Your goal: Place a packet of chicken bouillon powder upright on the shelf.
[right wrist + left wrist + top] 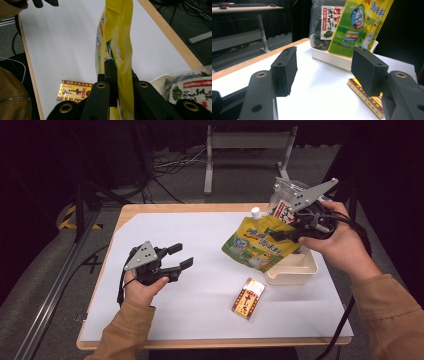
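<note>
Yellow pouch between right fingers

Tan sleeves, black two-jaw left tongs and right tongs, grey three-cornered plates, brass-ringed screw holes, black cables

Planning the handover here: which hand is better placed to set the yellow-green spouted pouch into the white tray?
Right. Its tool is shut on the yellow-green spouted pouch, held just above the white rectangular plastic tray. The left tool is open, with nothing between its pads, across the table.

White-topped wooden table bears a cream tray and small packet.
</note>
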`<state>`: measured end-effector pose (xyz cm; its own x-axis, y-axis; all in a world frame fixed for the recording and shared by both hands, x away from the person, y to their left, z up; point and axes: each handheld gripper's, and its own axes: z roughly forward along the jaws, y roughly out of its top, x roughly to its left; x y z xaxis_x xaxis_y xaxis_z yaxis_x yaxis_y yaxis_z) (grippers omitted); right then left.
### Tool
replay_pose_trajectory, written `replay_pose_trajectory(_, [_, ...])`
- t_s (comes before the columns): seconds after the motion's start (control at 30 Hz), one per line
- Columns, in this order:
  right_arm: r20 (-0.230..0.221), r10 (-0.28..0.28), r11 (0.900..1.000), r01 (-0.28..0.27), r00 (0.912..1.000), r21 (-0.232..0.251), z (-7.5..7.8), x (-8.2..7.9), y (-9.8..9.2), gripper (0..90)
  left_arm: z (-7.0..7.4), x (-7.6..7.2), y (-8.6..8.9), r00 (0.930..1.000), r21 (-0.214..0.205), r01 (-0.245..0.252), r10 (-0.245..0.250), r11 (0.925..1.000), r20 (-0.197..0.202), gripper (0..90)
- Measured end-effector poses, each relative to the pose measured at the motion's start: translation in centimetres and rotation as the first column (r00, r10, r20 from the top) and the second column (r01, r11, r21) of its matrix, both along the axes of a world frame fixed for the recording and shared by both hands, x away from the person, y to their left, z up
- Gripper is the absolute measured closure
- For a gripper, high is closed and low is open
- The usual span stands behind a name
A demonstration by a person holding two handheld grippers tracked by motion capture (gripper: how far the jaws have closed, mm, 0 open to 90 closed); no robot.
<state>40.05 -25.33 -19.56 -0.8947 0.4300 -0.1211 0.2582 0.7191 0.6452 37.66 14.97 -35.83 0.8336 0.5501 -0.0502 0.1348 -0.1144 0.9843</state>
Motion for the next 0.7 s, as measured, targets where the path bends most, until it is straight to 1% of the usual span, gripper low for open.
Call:
replay_pose_trajectory(0.17, [0.028, -0.017, 0.9994, 0.018, 0.9995, -0.028, 0.7, 0.6, -1.2, 86.9, -0.4, 0.4, 0.9, 0.9994, -0.009, -0.030, 0.030, 0.9995, -0.017, 38.7])
replay_pose_trajectory(0.23, [0.034, -0.025, 0.9985, 0.027, 0.9991, -0.049, 0.8, 0.8, -1.6, 86.9, -0.4, 0.5, 1.1, 0.9991, -0.009, -0.037, 0.037, 0.9993, -0.018, 38.9])
replay_pose_trajectory(0.33, [0.040, -0.034, 0.9972, 0.037, 0.9986, -0.065, 0.8, 1.1, -2.1, 86.9, -0.4, 0.5, 1.4, 0.9988, -0.013, -0.045, 0.045, 0.9989, -0.017, 39.1])
replay_pose_trajectory(0.47, [0.046, -0.050, 0.9954, 0.053, 0.9977, -0.079, 0.9, 1.5, -2.9, 86.8, -0.4, 0.6, 1.8, 0.9983, -0.009, -0.054, 0.054, 0.9985, -0.025, 39.3])
replay_pose_trajectory(0.53, [0.049, -0.052, 0.9953, 0.056, 0.9974, -0.079, 1.0, 1.6, -3.0, 86.8, -0.4, 0.6, 1.9, 0.9982, -0.007, -0.057, 0.056, 0.9984, -0.021, 39.2])
replay_pose_trajectory(0.6, [0.051, -0.051, 0.9952, 0.055, 0.9974, -0.081, 1.0, 1.9, -3.4, 86.8, -0.4, 0.6, 2.1, 0.9981, -0.013, -0.058, 0.057, 0.9983, -0.024, 39.2])
replay_pose_trajectory(0.63, [0.054, -0.048, 0.9950, 0.052, 0.9974, -0.085, 1.0, 1.9, -3.5, 86.8, -0.5, 0.7, 2.2, 0.9984, -0.028, -0.050, 0.050, 0.9983, -0.028, 39.2])
replay_pose_trajectory(0.67, [0.055, -0.048, 0.9941, 0.053, 0.9973, -0.094, 1.0, 2.0, -3.7, 86.8, -0.5, 0.7, 2.3, 0.9982, -0.031, -0.051, 0.050, 0.9982, -0.031, 39.1])
replay_pose_trajectory(0.7, [0.061, -0.050, 0.9934, 0.056, 0.9969, -0.100, 1.1, 2.1, -3.8, 86.8, -0.5, 0.7, 2.4, 0.9983, -0.029, -0.053, 0.052, 0.9982, -0.025, 39.1])
